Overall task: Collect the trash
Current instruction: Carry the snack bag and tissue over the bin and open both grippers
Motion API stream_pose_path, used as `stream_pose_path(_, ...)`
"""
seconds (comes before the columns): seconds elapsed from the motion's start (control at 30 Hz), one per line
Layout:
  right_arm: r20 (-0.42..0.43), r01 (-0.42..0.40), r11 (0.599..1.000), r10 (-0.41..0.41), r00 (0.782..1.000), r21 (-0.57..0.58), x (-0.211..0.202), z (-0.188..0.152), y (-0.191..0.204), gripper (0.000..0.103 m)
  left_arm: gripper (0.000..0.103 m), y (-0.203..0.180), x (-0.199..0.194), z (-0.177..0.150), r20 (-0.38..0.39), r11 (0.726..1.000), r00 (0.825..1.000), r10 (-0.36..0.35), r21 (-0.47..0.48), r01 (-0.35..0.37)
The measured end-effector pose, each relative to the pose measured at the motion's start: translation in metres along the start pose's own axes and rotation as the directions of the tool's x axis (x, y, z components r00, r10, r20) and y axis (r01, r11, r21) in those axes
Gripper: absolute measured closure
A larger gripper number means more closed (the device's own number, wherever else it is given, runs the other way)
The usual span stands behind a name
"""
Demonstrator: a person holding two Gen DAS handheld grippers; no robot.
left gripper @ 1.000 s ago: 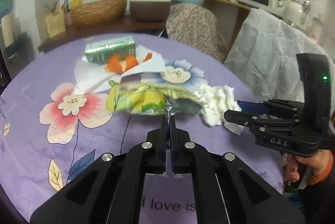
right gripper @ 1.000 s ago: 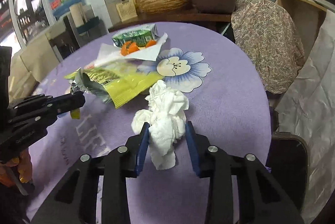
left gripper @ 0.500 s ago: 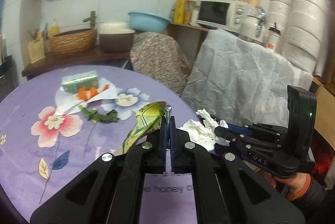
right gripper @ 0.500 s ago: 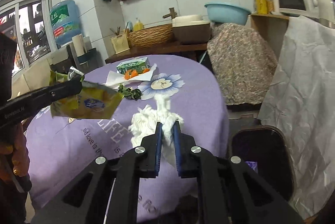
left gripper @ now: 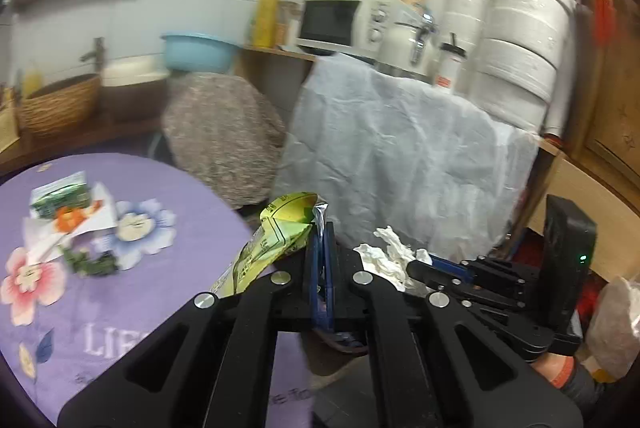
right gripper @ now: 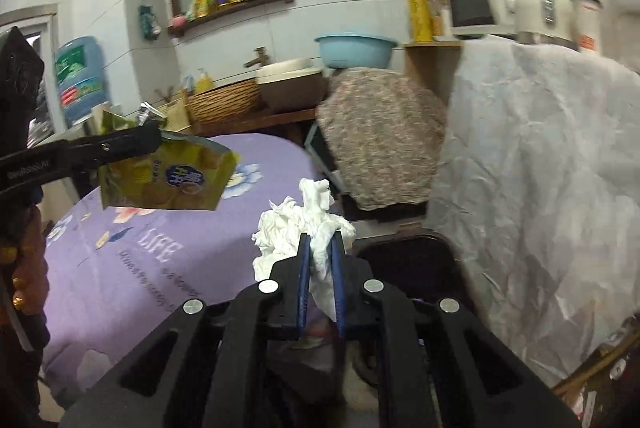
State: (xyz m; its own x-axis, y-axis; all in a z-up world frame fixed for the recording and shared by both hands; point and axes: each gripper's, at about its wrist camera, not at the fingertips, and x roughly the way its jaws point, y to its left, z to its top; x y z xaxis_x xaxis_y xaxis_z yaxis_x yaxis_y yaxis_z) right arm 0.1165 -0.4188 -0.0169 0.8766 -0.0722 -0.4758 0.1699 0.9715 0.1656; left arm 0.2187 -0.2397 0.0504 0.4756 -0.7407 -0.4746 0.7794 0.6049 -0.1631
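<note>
My left gripper point(left gripper: 322, 228) is shut on a yellow-green snack wrapper point(left gripper: 276, 240), held in the air past the table's right edge; it also shows in the right wrist view point(right gripper: 168, 176). My right gripper point(right gripper: 320, 240) is shut on a crumpled white tissue point(right gripper: 304, 228), held above a dark trash bin point(right gripper: 408, 268). The tissue also shows in the left wrist view point(left gripper: 388, 256), with the right gripper point(left gripper: 416, 266) beside it. Still on the purple flowered table point(left gripper: 132, 308) lie a green carton point(left gripper: 60, 198), white paper with orange peel point(left gripper: 68, 224) and green scraps point(left gripper: 92, 264).
A white crinkled cover point(left gripper: 400, 156) drapes furniture to the right. A patterned covered chair point(right gripper: 380, 136) stands behind the table. The counter behind holds a basket point(right gripper: 224, 100), a blue basin point(right gripper: 356, 50) and a microwave point(left gripper: 340, 22).
Both grippers have lifted off the table and swung right with their trash: the left with the wrapper, the right with the tissue, which now hangs over the bin.
</note>
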Motion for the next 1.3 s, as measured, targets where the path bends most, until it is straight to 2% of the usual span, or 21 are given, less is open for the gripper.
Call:
stream_pose_path(0.07,-0.004,0.060,0.998,-0.060,0.998,0.018,-0.002,-0.006,-0.020,0.092,0.101,-0.015,0.020,0.008,-0.026,0.998,0.997,-0.067,-0.008,0.067)
stream_pose_path(0.17,-0.019,0.118,0.992,-0.117,0.993,0.050,-0.003,-0.017,-0.045,0.092,0.101,-0.037,0.051,0.013,-0.048,0.992,0.991,-0.127,0.011,0.127)
stream_pose_path(0.23,-0.040,0.160,0.986,-0.158,0.987,0.055,0.000,-0.028,-0.059,0.092,0.101,-0.048,0.076,0.009,-0.085,0.990,0.987,-0.136,0.022,0.138)
stream_pose_path(0.33,-0.066,0.183,0.980,-0.178,0.982,0.075,0.009,-0.045,-0.076,0.092,0.101,-0.056,0.114,-0.005,-0.158,0.987,0.974,-0.161,-0.008,0.162)
stream_pose_path(0.53,-0.148,0.195,0.976,-0.179,0.973,0.098,0.043,-0.074,-0.096,0.092,0.101,-0.065,0.181,-0.037,-0.276,0.992,0.953,-0.127,-0.013,0.128)
stream_pose_path(0.8,-0.263,0.184,0.978,-0.153,0.953,0.096,0.102,-0.104,-0.116,0.092,0.101,-0.052,0.261,-0.073,-0.433,0.990,0.891,-0.135,-0.093,0.104)
stream_pose_path(0.97,-0.310,0.171,0.982,-0.137,0.941,0.085,0.122,-0.116,-0.121,0.090,0.101,-0.046,0.283,-0.079,-0.448,0.994,0.888,-0.107,-0.071,0.084)
stream_pose_path(1.03,-0.313,0.163,0.983,-0.130,0.941,0.081,0.126,-0.119,-0.120,0.080,0.101,-0.040,0.290,-0.082,-0.456,0.995,0.886,-0.090,-0.078,0.061)
stream_pose_path(1.1,-0.298,0.183,0.981,-0.157,0.942,0.063,0.126,-0.120,-0.117,0.042,0.100,-0.036,0.296,-0.086,-0.466,0.996,0.882,-0.071,-0.076,0.040)
stream_pose_path(1.13,-0.279,0.192,0.980,-0.171,0.945,0.048,0.124,-0.120,-0.114,0.035,0.100,-0.033,0.297,-0.088,-0.467,0.996,0.882,-0.070,-0.078,0.037)
stream_pose_path(1.17,-0.269,0.193,0.980,-0.175,0.947,0.041,0.122,-0.121,-0.111,0.032,0.100,-0.031,0.298,-0.089,-0.468,0.996,0.881,-0.072,-0.081,0.039)
stream_pose_path(1.27,-0.271,0.199,0.980,-0.185,0.945,0.026,0.121,-0.122,-0.108,0.032,0.099,-0.027,0.300,-0.092,-0.475,0.996,0.878,-0.065,-0.086,0.027)
stream_pose_path(1.3,-0.268,0.199,0.980,-0.186,0.945,0.021,0.119,-0.122,-0.106,0.032,0.094,-0.026,0.300,-0.092,-0.475,0.996,0.877,-0.066,-0.090,0.026)
